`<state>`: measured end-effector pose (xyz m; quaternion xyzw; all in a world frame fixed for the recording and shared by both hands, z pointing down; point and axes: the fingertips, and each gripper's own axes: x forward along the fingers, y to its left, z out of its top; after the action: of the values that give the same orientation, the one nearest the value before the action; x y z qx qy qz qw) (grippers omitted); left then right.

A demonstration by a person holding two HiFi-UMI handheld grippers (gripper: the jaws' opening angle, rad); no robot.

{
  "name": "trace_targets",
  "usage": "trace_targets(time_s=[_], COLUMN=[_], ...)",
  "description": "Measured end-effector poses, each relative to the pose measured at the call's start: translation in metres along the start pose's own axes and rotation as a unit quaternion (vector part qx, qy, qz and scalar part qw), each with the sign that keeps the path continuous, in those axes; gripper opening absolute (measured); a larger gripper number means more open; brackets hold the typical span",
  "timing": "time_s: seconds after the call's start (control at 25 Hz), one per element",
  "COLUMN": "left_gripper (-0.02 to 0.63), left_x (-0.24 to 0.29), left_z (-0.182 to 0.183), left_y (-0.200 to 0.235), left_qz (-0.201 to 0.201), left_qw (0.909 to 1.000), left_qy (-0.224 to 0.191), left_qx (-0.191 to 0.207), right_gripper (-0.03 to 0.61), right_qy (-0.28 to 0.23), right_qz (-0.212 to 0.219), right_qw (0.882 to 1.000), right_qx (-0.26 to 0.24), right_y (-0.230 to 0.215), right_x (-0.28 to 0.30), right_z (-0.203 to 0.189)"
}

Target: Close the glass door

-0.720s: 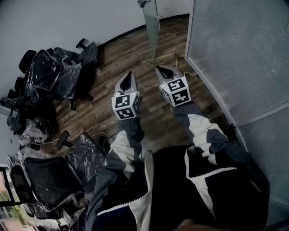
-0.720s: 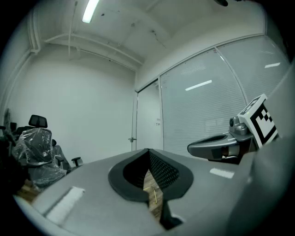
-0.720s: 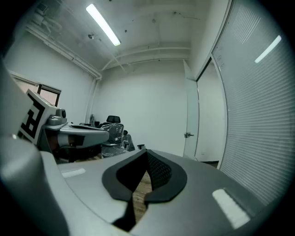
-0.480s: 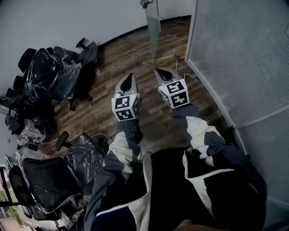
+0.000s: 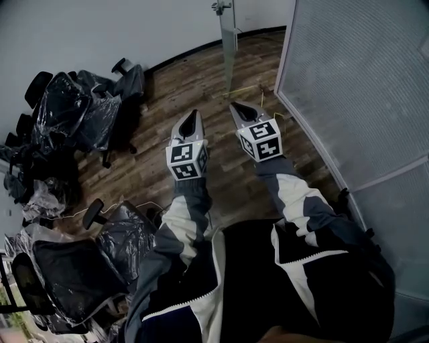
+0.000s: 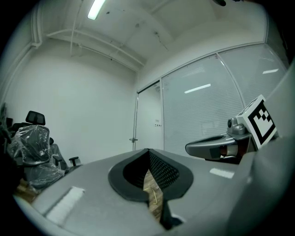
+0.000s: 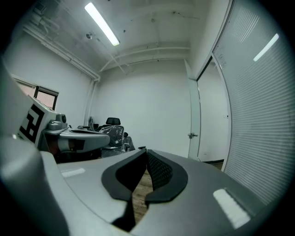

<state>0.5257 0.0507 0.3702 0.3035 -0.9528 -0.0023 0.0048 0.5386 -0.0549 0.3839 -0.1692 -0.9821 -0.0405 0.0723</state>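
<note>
The glass door [image 5: 228,47] stands open, edge-on to me, ahead by the end of the frosted glass wall [image 5: 362,87], with its handle [image 5: 220,7] at the top. Both grippers are held out level over the wood floor, well short of the door and side by side. My left gripper [image 5: 192,114] is shut with nothing in it. My right gripper [image 5: 236,105] is also shut and empty. In the left gripper view the jaw tips [image 6: 147,150] meet, and the door [image 6: 148,120] shows far off. The right gripper view shows its closed tips [image 7: 146,150] and the door's handle [image 7: 192,135] beyond.
Several office chairs wrapped in plastic [image 5: 80,114] crowd the left wall, and more [image 5: 87,254] stand near my left side. The frosted glass wall runs along the right. A strip of wood floor [image 5: 201,80] leads to the door.
</note>
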Motion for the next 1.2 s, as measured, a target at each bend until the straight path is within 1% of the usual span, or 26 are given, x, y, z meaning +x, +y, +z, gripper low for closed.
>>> trace_targets(time_s=[0.2, 0.32, 0.52, 0.72, 0.96, 1.08, 1.2], left_gripper=[0.005, 0.005, 0.005, 0.005, 0.005, 0.005, 0.005], left_x=[-0.013, -0.024, -0.043, -0.053, -0.037, -0.019, 0.005], left_z=[-0.005, -0.014, -0.031, -0.045, -0.054, -0.06, -0.071], left_y=[0.03, 0.052, 0.099, 0.136, 0.165, 0.178, 0.193], left_qz=[0.0, 0.0, 0.004, 0.023, 0.046, 0.06, 0.076], left_qw=[1.0, 0.9999, 0.999, 0.9987, 0.9978, 0.9968, 0.9949], left_qy=[-0.003, 0.001, 0.01, 0.021, 0.033, 0.041, 0.059], left_qx=[-0.007, -0.013, -0.043, -0.039, -0.034, -0.031, -0.031], right_gripper=[0.011, 0.011, 0.011, 0.011, 0.011, 0.011, 0.011], right_qy=[0.005, 0.016, 0.025, 0.032, 0.029, 0.03, 0.028], right_qz=[0.005, 0.014, 0.026, 0.045, 0.066, 0.08, 0.103], right_qw=[1.0, 1.0, 0.999, 0.998, 0.997, 0.996, 0.994], right_qx=[-0.014, -0.023, -0.026, -0.034, -0.026, -0.017, -0.003], right_y=[0.029, 0.051, 0.089, 0.117, 0.111, 0.101, 0.089], right_x=[0.015, 0.029, 0.057, 0.087, 0.123, 0.149, 0.185], right_z=[-0.001, -0.005, -0.009, -0.014, -0.012, -0.018, -0.025])
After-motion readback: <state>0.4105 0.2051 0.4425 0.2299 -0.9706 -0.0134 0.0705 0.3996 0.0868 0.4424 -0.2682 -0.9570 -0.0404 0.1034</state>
